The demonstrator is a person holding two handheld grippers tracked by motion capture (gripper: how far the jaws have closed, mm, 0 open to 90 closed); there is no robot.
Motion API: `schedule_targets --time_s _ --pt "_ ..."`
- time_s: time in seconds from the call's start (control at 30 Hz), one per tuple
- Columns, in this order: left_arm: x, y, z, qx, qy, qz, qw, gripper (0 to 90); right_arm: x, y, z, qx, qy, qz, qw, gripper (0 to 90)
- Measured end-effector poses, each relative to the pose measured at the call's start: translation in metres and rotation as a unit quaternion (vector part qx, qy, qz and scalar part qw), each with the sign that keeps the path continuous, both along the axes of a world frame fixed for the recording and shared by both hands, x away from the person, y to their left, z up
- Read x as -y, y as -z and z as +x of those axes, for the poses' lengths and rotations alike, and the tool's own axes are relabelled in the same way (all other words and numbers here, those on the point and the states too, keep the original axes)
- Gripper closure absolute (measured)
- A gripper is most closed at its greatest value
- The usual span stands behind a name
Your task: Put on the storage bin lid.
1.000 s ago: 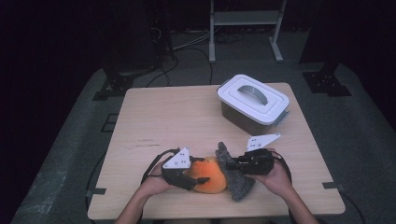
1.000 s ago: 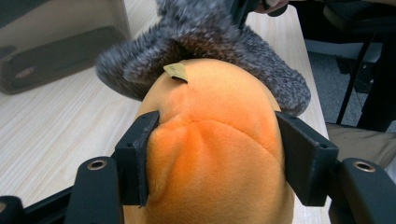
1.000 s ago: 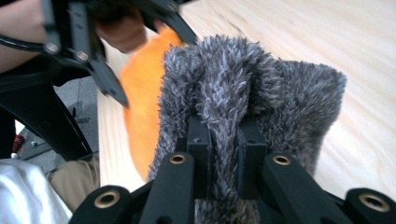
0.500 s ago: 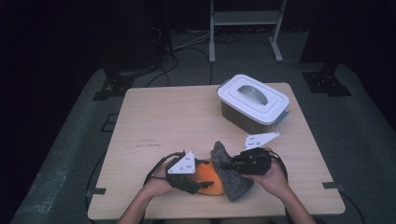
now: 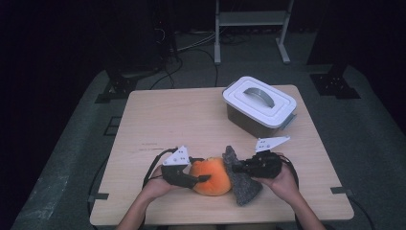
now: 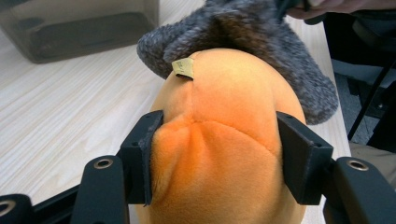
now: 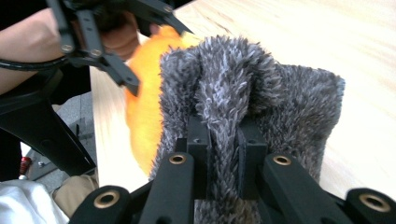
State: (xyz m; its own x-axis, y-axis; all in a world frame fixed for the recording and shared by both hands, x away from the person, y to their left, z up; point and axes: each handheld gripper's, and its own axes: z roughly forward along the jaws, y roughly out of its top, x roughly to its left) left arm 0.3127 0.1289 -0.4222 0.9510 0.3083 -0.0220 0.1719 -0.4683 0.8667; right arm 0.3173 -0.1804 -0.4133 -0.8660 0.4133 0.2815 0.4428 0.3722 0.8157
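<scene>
Two grippers are working together: your left gripper (image 6: 219,158), jaws just closing, is squeezing the round orange plush toy (image 5: 210,176) at the table's (image 5: 191,120) near edge, while your right gripper (image 7: 223,140) is pinching the fuzzy grey fabric pouch (image 7: 261,93) upright beside it, apparently for stuffing.

I've got the plush toy (image 5: 212,176) on the desk (image 5: 191,120) near its front edge, approx. centre. Fuzzy cloth (image 5: 242,182) lies just right of it, touching. Left hand-held gripper (image 5: 198,179) sits left of the toy w/ jaws either side of it; right hand-held gripper (image 5: 235,167) right of the cloth. Lidded box (image 5: 259,105) well behind, toward back right corner.
</scene>
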Motion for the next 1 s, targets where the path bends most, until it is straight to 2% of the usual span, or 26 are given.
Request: schedule_targets --time_s 0.07,0.13,0.2,0.27,0.33,0.43,0.53,0.57,0.63,0.7,0.77,0.83,0.87,0.93,1.0 --pt "-0.001 0.0 0.001 -0.005 -0.002 0.002 1.0 38.5 -0.004 0.001 -0.001 0.004 -0.004 -0.007 1.0 78.3" --pt "-0.001 0.0 0.002 -0.005 -0.008 0.0 1.0 38.2 -0.003 0.006 0.002 -0.008 -0.005 -0.004 0.9999 78.2" --pt "-0.002 0.001 0.003 -0.007 -0.015 -0.002 0.9999 38.1 0.0 0.01 0.004 -0.009 0.0 -0.022 0.9997 78.1" --pt "-0.004 0.002 0.006 -0.013 -0.023 -0.008 0.9996 38.2 0.003 0.014 0.006 -0.02 0.007 -0.031 0.9993 78.1" --pt "-0.006 0.003 0.008 -0.021 -0.031 -0.013 0.9992 38.3 0.004 0.012 0.004 -0.009 0.014 -0.036 0.9992 78.3" --pt "-0.008 0.004 0.01 -0.029 -0.038 -0.019 0.9987 37.6 -0.003 0.001 -0.004 0.011 -0.005 -0.002 0.9999 78.0" --pt "-0.006 0.002 0.009 -0.03 -0.031 -0.017 0.9989 31.7 -0.014 0.004 -0.007 0.024 -0.017 -0.025 0.9992 77.8" --pt "-0.005 0.002 0.009 -0.031 -0.029 -0.018 0.9989 28.3 -0.014 0.007 -0.006 0.021 -0.015 -0.026 0.9993 77.8" --pt "-0.006 0.001 0.009 -0.04 -0.026 -0.024 0.9986 24.2 -0.011 0.009 -0.002 0.016 -0.007 -0.024 0.9996 77.8" --pt "-0.007 0.0 0.009 -0.045 -0.017 -0.023 0.9986 20.7 -0.008 0.011 0.002 0.014 0.01 -0.031 0.9994 77.8" --pt "-0.008 0.0 0.009 -0.052 -0.003 -0.025 0.9983 17.9 -0.006 0.014 0.004 0.009 0.015 -0.031 0.9993 77.8" --pt "-0.008 0.0 0.008 -0.052 0.003 -0.023 0.9984 18.0 -0.004 0.017 0.007 0.008 0.023 -0.029 0.9993 77.8" --pt "-0.008 0.0 0.007 -0.042 0.004 -0.016 0.999 20.9 -0.003 0.018 0.008 0.004 0.025 -0.027 0.9993 77.9" --pt "-0.008 0.0 0.007 -0.035 -0.007 -0.009 0.9993 30.6 -0.003 0.018 0.009 0.003 0.026 -0.025 0.9993 77.9" --pt "-0.008 0.001 0.007 -0.034 -0.025 -0.011 0.9991 35.6 -0.003 0.014 0.006 0.014 0.03 -0.027 0.9991 78.2"
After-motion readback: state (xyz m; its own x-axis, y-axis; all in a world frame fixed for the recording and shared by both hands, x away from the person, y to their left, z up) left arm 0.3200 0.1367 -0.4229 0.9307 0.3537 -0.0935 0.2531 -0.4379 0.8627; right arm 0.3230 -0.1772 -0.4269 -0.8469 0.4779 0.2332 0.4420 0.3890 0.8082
